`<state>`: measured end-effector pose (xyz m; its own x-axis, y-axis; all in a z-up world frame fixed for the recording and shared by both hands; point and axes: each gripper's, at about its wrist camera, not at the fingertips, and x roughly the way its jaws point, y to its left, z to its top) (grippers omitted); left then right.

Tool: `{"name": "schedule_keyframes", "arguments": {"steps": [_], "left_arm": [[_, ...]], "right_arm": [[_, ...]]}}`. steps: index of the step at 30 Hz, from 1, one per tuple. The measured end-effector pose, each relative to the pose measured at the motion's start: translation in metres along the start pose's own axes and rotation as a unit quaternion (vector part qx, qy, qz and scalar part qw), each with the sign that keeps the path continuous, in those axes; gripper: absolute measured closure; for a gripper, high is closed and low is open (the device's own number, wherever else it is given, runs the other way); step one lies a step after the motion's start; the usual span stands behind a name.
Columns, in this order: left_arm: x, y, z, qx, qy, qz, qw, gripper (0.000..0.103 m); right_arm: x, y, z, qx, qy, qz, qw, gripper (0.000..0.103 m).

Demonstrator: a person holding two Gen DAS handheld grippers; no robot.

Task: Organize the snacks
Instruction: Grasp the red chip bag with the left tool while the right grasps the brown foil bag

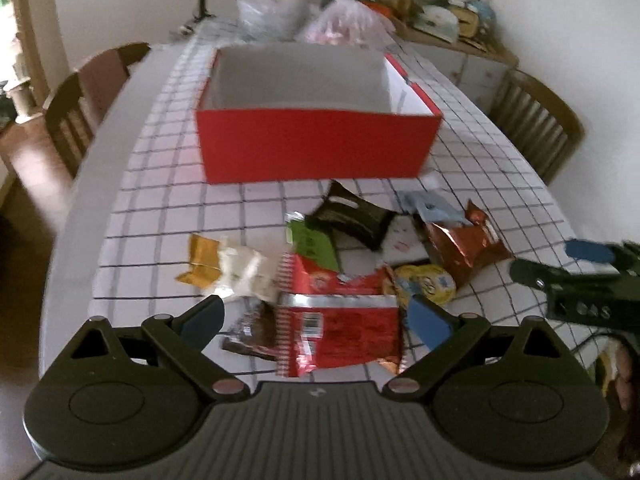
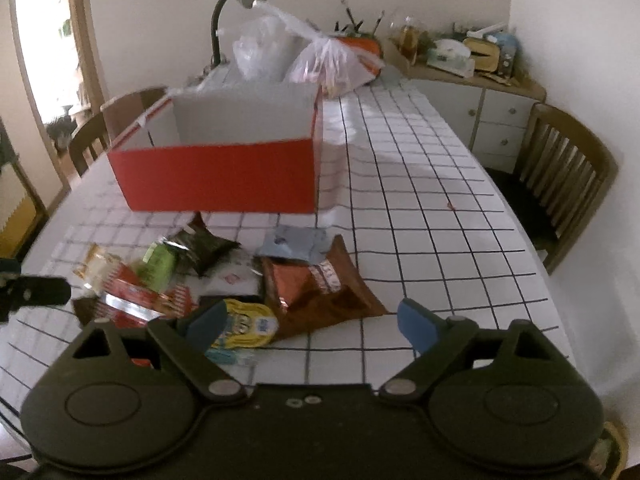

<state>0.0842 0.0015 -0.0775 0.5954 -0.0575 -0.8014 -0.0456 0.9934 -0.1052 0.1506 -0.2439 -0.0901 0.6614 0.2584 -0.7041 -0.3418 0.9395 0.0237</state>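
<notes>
task not yet begun: the red box [image 1: 316, 148] beyond both sets of jaws shows no snacks in its visible interior, the snack pile [image 1: 340, 264] lies unsorted ahead of and between the spread, unloaded left gripper [image 1: 320, 316] and right gripper [image 2: 312, 322].

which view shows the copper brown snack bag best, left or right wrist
The right wrist view. There the copper brown snack bag lies near the middle, just ahead of the open right gripper, with its whole crinkled face showing. In the left wrist view the same bag sits off to the right, smaller and blurrier, behind the yellow round pack.
</notes>
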Motion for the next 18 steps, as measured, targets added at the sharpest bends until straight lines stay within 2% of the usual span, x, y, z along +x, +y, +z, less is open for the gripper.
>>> {"name": "schedule_keyframes", "arguments": {"steps": [5,9,11,15,18], "left_arm": [[0.017,-0.008,0.0,0.013,0.025,-0.012,0.9995,0.004],[0.015,-0.018,0.009,0.067,0.008,-0.022,0.9975,0.004],[0.014,-0.021,0.014,0.103,-0.004,-0.033,0.9941,0.004],[0.014,-0.032,0.018,0.18,-0.011,-0.053,0.9821,0.004],[0.016,-0.035,0.021,0.194,-0.007,-0.06,0.9791,0.004]], "right_arm": [[0.025,-0.01,0.007,-0.031,0.013,0.014,0.999,0.011],[0.039,-0.015,0.012,-0.054,0.024,0.036,0.998,0.011],[0.047,-0.019,0.016,-0.059,0.033,0.05,0.996,0.011],[0.064,-0.022,0.02,-0.075,0.044,0.057,0.995,0.01],[0.077,-0.021,0.021,-0.085,0.056,0.059,0.993,0.008]]}}
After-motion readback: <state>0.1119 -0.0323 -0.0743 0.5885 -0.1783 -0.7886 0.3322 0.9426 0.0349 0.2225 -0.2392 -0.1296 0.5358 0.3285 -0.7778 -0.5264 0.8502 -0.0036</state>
